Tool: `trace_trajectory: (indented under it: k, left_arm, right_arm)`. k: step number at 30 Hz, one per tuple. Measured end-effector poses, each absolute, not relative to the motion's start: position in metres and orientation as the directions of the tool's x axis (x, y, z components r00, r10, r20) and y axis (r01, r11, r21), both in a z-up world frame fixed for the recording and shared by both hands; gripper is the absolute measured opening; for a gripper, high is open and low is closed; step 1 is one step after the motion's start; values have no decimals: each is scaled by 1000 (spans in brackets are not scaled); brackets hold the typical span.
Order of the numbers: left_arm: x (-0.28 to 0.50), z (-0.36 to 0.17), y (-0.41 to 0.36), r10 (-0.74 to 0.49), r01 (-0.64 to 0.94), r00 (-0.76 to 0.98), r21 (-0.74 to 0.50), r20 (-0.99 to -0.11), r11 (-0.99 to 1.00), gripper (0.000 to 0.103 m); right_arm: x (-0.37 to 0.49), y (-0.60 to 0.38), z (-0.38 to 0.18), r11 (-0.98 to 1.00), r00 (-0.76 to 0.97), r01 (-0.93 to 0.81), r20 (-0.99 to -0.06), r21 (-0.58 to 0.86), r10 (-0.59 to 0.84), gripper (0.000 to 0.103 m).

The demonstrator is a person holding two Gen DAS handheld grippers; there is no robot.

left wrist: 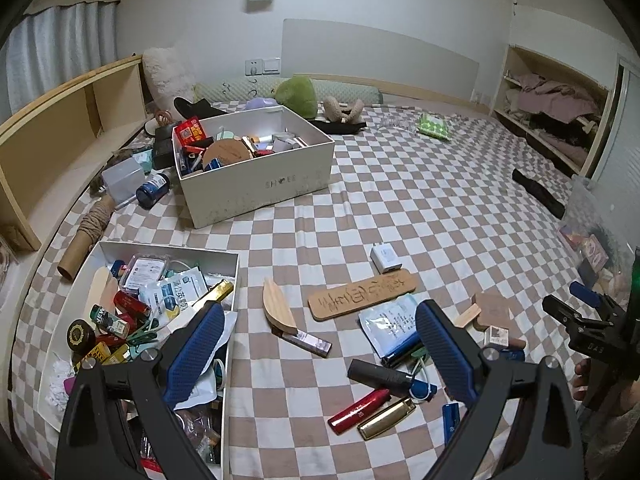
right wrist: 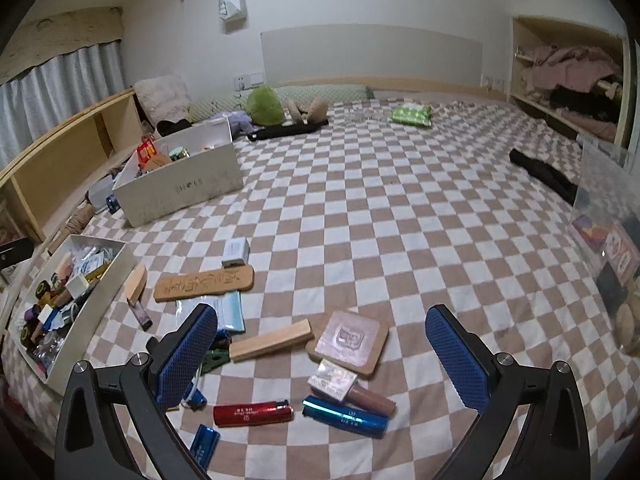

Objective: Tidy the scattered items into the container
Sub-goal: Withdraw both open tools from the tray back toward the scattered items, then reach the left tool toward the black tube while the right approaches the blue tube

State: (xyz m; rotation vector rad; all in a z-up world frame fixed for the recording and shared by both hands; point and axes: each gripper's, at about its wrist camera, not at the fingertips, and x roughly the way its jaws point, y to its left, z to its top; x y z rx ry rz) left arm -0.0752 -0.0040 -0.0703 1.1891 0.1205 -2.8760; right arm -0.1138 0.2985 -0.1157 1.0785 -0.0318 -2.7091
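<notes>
Gripper states first: the left gripper is seen spread wide with nothing between its blue pads; the right gripper is likewise released and empty, its jaws framing a cluster of small items on the brown-and-white checked bed sheet.

Container: a shallow white cardboard tray, already well filled, lies at 9 o'clock in the left wrist view and at 9 o'clock in the right wrist view. A deeper white shoebox, also filled, stands at 11 o'clock. Which of the two is meant cannot be told.

Scattered items noted between the right jaws: a pale rectangular wooden block, a square wooden coaster with a clear raised face, a red cylindrical lighter, a metallic blue tube, a small beige bottle. Further off, at 10 o'clock, an engraved cork plaque and a white charger plug.

Step judged: approach before a pick; nothing is held yet. The next move is judged to call for lowering one gripper over a single item, the wooden block being best centred, closing across its narrow sides, then carrying it towards 9 o'clock.
</notes>
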Motion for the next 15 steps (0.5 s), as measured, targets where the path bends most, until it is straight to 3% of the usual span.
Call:
trace_trajectory:
  k: [15]
  left_arm:
    - [-87,-105,17,46,-32,-644,-34,-763,-999,97]
  right_arm:
    - [-118,309,-149,-978,-589,166,-782,129,-204,103]
